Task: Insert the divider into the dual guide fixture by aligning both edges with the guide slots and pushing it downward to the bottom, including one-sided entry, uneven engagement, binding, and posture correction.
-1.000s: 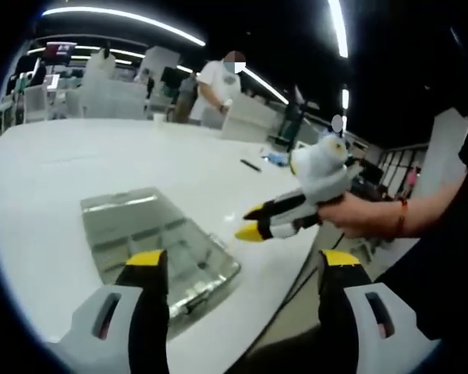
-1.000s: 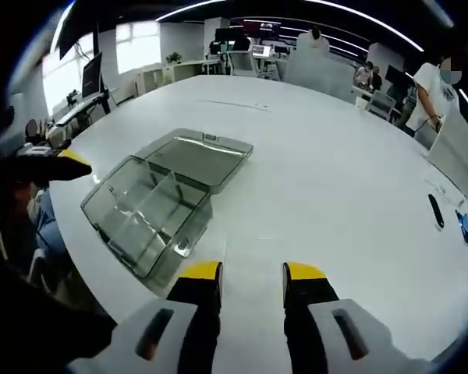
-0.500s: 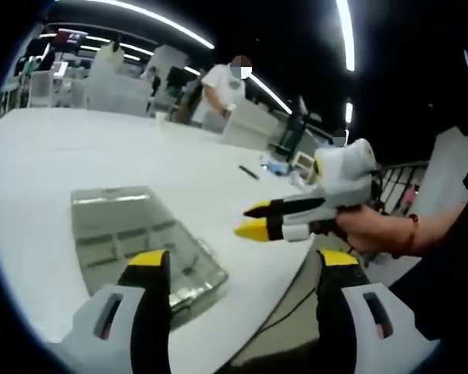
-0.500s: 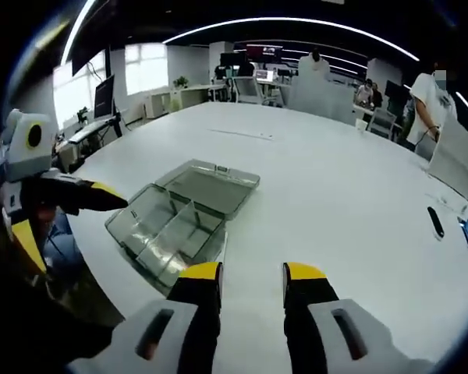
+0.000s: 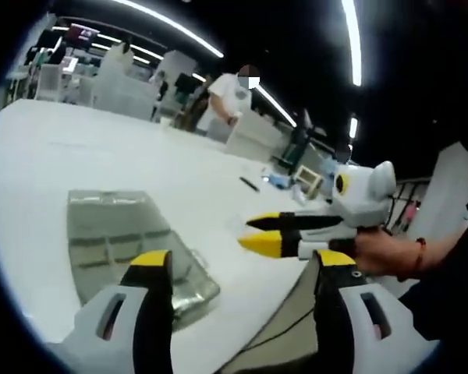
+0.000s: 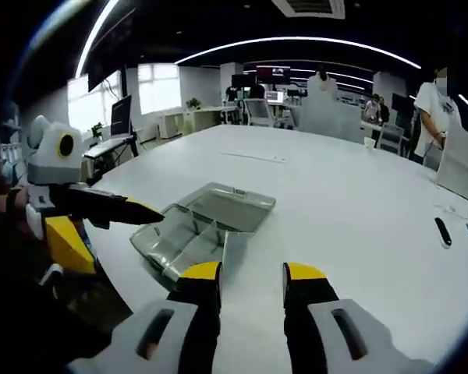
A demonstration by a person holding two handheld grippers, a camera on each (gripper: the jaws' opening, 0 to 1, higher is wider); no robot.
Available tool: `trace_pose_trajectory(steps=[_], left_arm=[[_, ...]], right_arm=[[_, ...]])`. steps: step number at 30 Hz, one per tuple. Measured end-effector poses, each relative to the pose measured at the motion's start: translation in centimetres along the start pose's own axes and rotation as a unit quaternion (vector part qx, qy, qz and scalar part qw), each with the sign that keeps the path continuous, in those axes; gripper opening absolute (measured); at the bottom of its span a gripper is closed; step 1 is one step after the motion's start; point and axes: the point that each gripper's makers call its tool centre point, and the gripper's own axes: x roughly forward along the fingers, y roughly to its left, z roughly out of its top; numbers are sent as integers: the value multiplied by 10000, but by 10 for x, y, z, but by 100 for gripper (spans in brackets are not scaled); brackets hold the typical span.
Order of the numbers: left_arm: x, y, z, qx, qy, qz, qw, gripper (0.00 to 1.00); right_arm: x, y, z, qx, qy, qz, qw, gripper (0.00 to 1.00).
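Both grippers hover off worktop (image 6: 351, 195), nothing held: left gripper (image 5: 238, 269) jaws spread, right gripper (image 6: 251, 273) jaws slightly apart (pre-approach, I'd guess), clear box (image 6: 207, 222) mid-left.

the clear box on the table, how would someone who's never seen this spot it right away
Start at the big white table and go to its near edge, beside the two grippers. The clear box lies there with its lid folded open flat beside it. It is see-through with inner dividing walls, unlike the small dark object far off.
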Motion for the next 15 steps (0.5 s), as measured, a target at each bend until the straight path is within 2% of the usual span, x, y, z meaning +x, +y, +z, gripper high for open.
trace_pose_trajectory(steps=[3,7,15], left_arm=[[2,-2,1,-46,-18,-43,10000,69],[2,-4,7,-300,-157,-159,9993,66],[3,1,11,-493,-297,-144,9982,63]], right_arm=[[0,5,1,-40,-37,61,10000,26],[-2,10,4,32,-140,105,9998,26],[-6,20,12,-16,-334,252,9991,26]])
